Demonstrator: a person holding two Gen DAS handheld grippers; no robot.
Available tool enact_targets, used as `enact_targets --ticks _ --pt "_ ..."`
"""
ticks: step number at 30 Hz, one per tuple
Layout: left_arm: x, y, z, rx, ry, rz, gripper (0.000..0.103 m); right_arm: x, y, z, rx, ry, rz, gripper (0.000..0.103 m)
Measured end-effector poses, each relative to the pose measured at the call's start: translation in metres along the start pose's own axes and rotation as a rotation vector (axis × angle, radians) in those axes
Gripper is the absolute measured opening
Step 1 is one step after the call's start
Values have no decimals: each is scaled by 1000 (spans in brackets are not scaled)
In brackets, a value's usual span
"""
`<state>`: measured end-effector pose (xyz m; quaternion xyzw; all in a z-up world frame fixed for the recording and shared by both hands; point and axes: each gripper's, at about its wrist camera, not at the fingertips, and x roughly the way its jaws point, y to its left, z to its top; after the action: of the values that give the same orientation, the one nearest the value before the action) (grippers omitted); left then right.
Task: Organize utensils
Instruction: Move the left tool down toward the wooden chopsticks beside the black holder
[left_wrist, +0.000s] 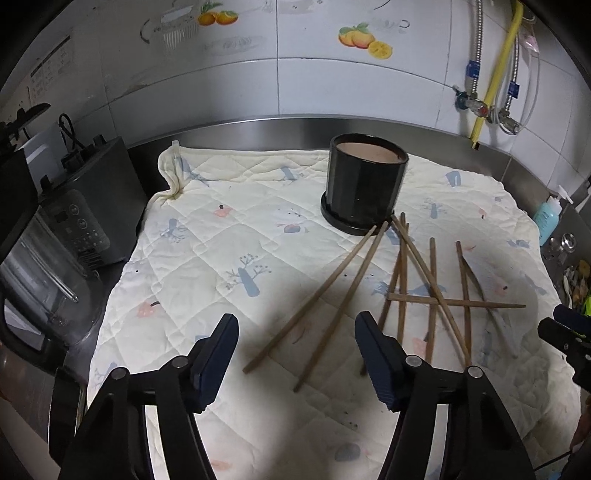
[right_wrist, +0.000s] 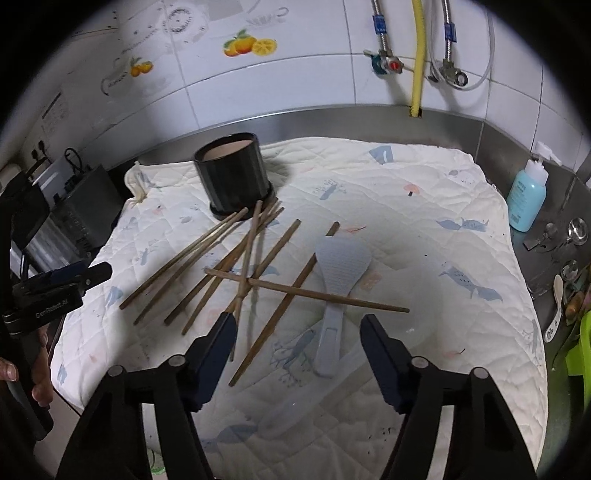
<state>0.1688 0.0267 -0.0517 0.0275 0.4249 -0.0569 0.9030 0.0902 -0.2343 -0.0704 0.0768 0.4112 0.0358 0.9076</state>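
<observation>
**Chopsticks and rice paddle loose on the cloth, both tongs released**

A quilted cloth is spread over a steel counter against a tiled wall. A black pot is stood upright on a black saucer near the back of the cloth, its mouth facing up.

Brown chopsticks are scattered in front of the pot, crossed over each other in a loose pile; several tips are seen touching or just beside the saucer. 1 long chopstick is laid crosswise over the others. A pale blue rice paddle is laid flat just to the right of the pile, with the crosswise stick passing over its neck.

The left gripper is held above the near ends of 2 chopsticks, its jaws apart and nothing clasped between them. The right gripper is held over the paddle's handle and 1 chopstick, jaws likewise apart, with no pad seen pressing on anything.

A dark appliance is stood at the left edge of the counter. A blue pump bottle is stood at the right.
</observation>
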Motion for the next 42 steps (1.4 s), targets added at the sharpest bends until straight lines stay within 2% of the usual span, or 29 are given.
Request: enact_targets --ticks 3,12,23,33,42 --pt "12 2 4 3 13 -5 68 8 -4 1 22 23 -6 63" --pt "39 4 14 6 47 -22 67 25 -11 5 74 64 -10 50" --pt "55 -3 24 19 71 -71 66 33 -22 6 143 81 -32 50" --pt "68 -51 54 69 84 -166 66 35 -31 4 163 90 -48 50" --pt "91 -80 87 38 105 -227 66 41 -39 4 164 104 -51 50"
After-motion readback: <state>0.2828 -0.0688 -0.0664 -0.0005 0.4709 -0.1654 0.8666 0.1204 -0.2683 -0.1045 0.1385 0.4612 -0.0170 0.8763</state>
